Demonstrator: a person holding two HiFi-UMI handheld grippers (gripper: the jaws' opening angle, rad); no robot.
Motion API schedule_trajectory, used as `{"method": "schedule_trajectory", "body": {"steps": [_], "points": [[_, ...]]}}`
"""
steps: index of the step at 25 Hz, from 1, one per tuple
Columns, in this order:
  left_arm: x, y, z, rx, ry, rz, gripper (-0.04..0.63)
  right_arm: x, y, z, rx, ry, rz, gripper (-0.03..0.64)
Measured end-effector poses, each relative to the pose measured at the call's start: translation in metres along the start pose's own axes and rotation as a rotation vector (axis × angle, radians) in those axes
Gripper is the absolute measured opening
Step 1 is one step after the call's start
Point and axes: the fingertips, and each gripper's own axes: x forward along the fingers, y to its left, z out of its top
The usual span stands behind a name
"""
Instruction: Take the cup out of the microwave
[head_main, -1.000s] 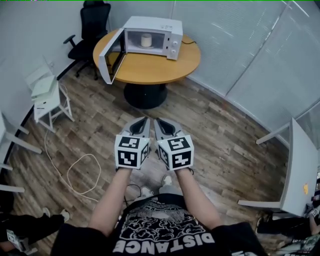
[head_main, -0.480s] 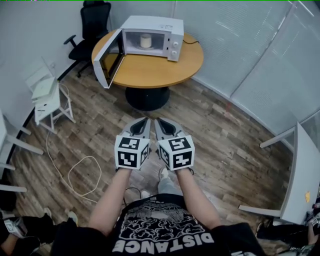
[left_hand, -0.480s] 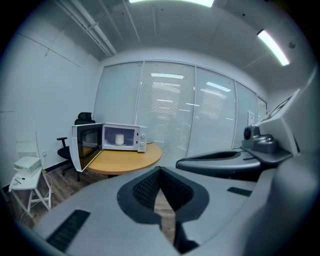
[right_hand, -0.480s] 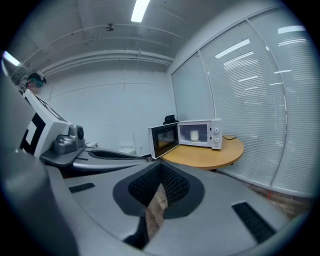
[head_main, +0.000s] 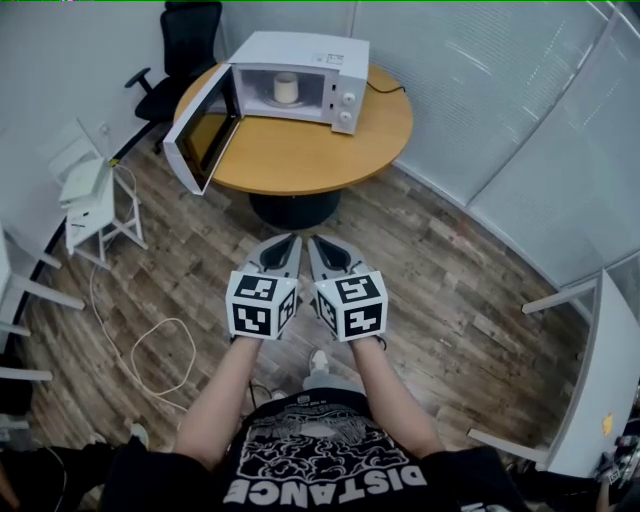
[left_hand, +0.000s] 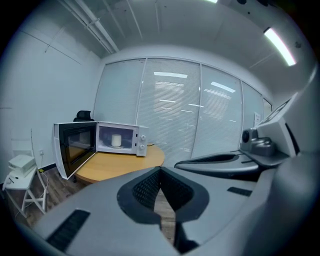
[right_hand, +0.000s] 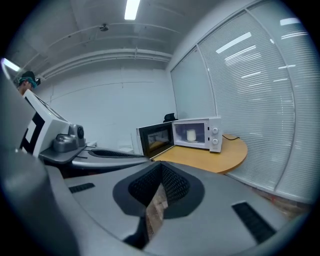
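A head camera looks steeply down at a person holding two grey two-jaw grippers side by side at waist height, above a wood-plank floor (head_main: 440, 270). The left gripper (head_main: 290, 242) and the right gripper (head_main: 313, 243) almost touch at their tips. Both point away from the person towards the far side of the room.

Each gripper's own view shows its jaws drawn together with nothing between them. Only a thin sliver of floor shows between the ribbed black pads.

A small, pale, cylindrical cup (head_main: 286, 88) stands upright inside a white boxy microwave oven (head_main: 330, 48). It sits in the middle of the cavity floor, with its long axis vertical. The microwave sits at the far edge of a round, light wooden table (head_main: 300, 155). Its dark-windowed door (head_main: 200, 135) is swung fully open to the left and overhangs the table's left edge.

The cup is well apart from both grippers. It lies straight ahead and far, slightly left of the line between them, with open floor and the near half of the table in between. It sits above the jaw line in both gripper views.

Neither hand is clearly nearer. The open door juts out on the left, so the right gripper probably has the freer path into the cavity. Whichever gripper goes in will need to open its jaws first, then close on the cup's round sides.
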Motion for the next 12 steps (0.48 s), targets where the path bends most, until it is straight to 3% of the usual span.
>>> {"method": "schedule_trajectory", "body": {"steps": [12], "points": [[0.064, 0.009, 0.014, -0.014, 0.018, 0.058, 0.009, 0.035, -0.055, 0.011, 0.001, 0.012, 0.059, 0.015]]}}
